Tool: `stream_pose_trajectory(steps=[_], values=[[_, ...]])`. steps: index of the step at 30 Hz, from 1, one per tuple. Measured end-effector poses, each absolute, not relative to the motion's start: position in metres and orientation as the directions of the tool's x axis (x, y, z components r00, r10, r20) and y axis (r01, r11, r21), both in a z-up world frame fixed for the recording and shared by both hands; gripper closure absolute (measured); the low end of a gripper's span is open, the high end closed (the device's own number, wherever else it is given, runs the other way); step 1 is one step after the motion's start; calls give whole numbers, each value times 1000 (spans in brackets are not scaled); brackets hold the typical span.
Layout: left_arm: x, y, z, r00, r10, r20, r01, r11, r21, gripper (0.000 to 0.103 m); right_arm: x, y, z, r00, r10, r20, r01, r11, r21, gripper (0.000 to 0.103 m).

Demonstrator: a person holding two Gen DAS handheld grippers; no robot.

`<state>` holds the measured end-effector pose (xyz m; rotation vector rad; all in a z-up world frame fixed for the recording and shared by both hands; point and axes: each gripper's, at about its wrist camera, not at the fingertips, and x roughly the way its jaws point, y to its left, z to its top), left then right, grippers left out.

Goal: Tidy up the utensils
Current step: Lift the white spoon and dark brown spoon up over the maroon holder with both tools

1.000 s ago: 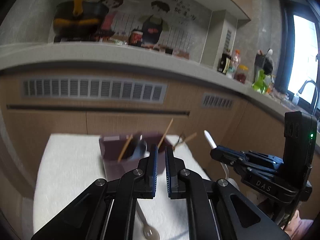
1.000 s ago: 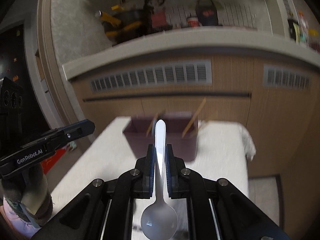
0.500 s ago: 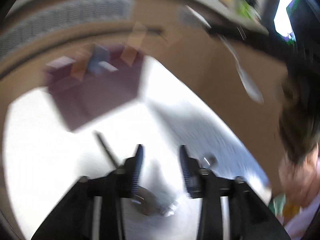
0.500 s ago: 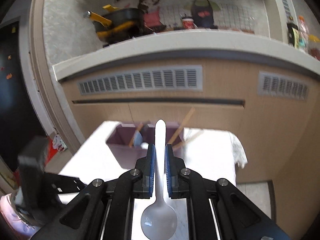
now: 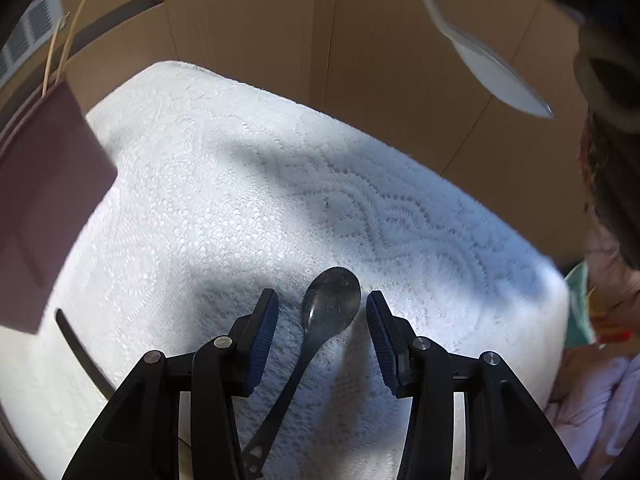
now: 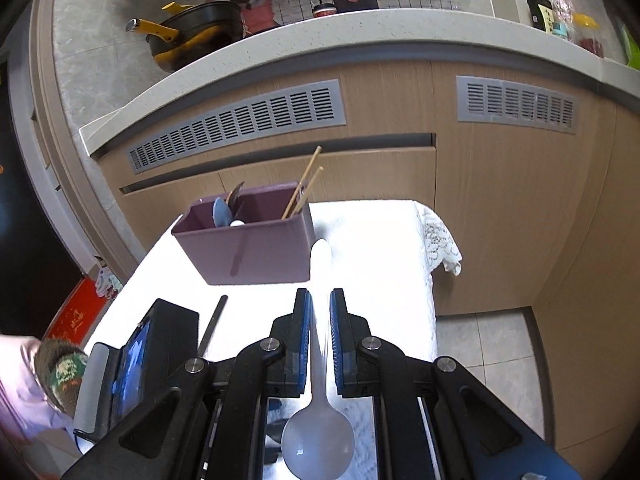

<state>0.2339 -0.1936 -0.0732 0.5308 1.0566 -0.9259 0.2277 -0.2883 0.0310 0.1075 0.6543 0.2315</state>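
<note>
Left gripper drops over metal spoon
Fingers now apart (pickup next); right gripper clamps white spoon, holder at 11 o'clock.

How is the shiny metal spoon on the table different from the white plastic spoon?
The dark shiny metal spoon lies flat on the white lace tablecloth; the white plastic spoon is held up in the air. The metal spoon sits loose between the open left gripper's fingers, while the right gripper is shut on the white spoon's handle. Both have round bowls and long handles.
</note>
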Motion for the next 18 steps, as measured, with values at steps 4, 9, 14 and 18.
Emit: stream_pose_trajectory(steps=[4,9,14,18], values=[[225,-203,-75,222,-379,-898,829,558,-31,68,229,-291,28,768,258,-586,-184,966,184,93],[225,-185,-75,296,-406,-865,742,668,-60,73,229,-289,30,777,254,-576,-177,966,188,93],[211,-139,-51,455,-460,-763,599,792,-120,73,225,-285,34,783,259,-566,-182,965,190,93],[204,-93,-22,582,-473,-661,478,857,-192,73,225,-273,29,781,266,-565,-191,963,190,93]])
